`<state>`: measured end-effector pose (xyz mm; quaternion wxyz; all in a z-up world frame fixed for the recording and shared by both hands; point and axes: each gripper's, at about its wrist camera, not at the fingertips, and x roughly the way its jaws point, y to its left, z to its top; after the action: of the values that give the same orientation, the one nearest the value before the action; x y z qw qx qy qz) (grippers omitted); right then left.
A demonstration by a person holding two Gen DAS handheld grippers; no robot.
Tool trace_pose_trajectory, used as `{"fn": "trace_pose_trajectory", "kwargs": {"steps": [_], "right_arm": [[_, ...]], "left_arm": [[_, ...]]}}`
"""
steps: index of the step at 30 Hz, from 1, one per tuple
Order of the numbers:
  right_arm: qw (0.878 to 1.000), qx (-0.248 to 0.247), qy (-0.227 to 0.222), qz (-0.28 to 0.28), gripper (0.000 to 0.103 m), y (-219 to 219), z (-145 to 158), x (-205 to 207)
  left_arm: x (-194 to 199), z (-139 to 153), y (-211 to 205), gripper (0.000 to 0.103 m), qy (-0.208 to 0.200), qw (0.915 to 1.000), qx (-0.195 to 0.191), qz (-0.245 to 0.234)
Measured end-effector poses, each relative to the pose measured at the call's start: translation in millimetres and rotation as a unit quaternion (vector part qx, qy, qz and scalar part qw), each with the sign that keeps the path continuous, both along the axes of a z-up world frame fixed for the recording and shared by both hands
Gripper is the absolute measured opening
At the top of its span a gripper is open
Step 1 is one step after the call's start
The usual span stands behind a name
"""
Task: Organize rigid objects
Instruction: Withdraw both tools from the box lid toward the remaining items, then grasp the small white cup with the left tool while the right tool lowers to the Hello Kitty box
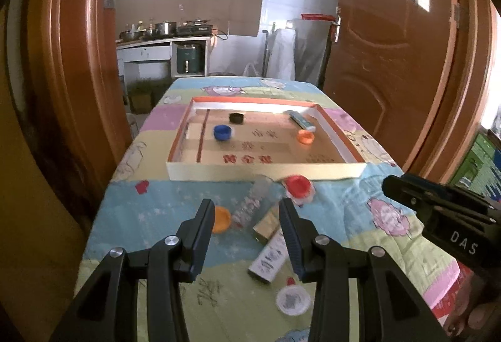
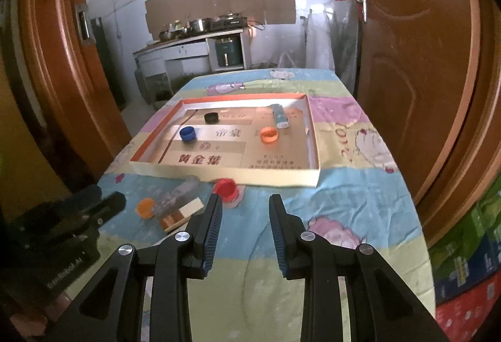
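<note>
A shallow cardboard tray point(image 1: 266, 171) with an orange rim lies on the table. It holds a blue cap point(image 1: 222, 132), a black cap point(image 1: 236, 118), an orange cap point(image 1: 306, 137) and a small blue-white box point(image 1: 300, 119). In front of the tray lie a red cap point(image 1: 297, 185), a clear bottle point(image 1: 250, 204), another orange cap point(image 1: 220, 218), a brown-cream box point(image 1: 266, 226), a white box point(image 1: 271, 257) and a round white lid point(image 1: 293, 299). My left gripper point(image 1: 245, 207) hangs open above the bottle and boxes. My right gripper point(image 2: 245, 199) is open and empty, just right of the red cap point(image 2: 226, 188).
The table wears a colourful cartoon cloth point(image 2: 344, 201) and stands in a doorway between brown wooden doors point(image 1: 391, 60). Behind it is a counter with pots point(image 1: 162, 28). Stacked coloured cartons point(image 2: 469, 263) stand at the right. The cloth right of the red cap is bare.
</note>
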<state>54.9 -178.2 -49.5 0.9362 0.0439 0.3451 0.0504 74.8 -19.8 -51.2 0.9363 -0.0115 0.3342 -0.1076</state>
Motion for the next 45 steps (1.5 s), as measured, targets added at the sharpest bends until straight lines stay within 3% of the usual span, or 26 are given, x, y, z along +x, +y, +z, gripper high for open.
{"fn": "trace_pose_trajectory", "kwargs": {"steps": [9,15,28,29,31,37,45], "right_arm": [[1.000,0.003,0.005,-0.011,0.032,-2.9,-11.5,-21.8],[1.000,0.004,0.011,-0.017,0.032,-4.2,-20.0,-28.8],[1.000,0.004,0.026,-0.015,0.032,-2.0,-33.7,-32.7],[1.000,0.003,0.027,-0.015,0.032,-2.0,-34.6,-32.5],[0.999,0.003,0.030,-0.014,0.032,-0.9,-36.8,-32.2],[0.999,0.010,0.046,-0.002,0.032,7.5,-46.7,-29.1],[0.992,0.078,0.100,0.022,0.032,50.1,-72.6,5.6]], "left_arm": [[-30.8,-34.8,-21.3,0.043,0.017,0.9994,0.002,-0.030],[-53.6,-51.5,-28.0,0.043,0.001,0.9996,0.002,-0.030],[-54.4,-73.6,-32.4,0.043,0.021,0.9994,0.014,-0.024],[-53.9,-76.2,-33.2,0.039,0.024,0.9993,0.015,-0.026],[-56.1,-77.4,-33.6,0.030,0.015,0.9993,0.025,-0.022],[-65.8,-70.2,-14.4,0.030,-0.003,1.0000,0.000,-0.001],[-73.7,-56.8,36.8,0.030,-0.015,0.9975,-0.006,0.069]]}}
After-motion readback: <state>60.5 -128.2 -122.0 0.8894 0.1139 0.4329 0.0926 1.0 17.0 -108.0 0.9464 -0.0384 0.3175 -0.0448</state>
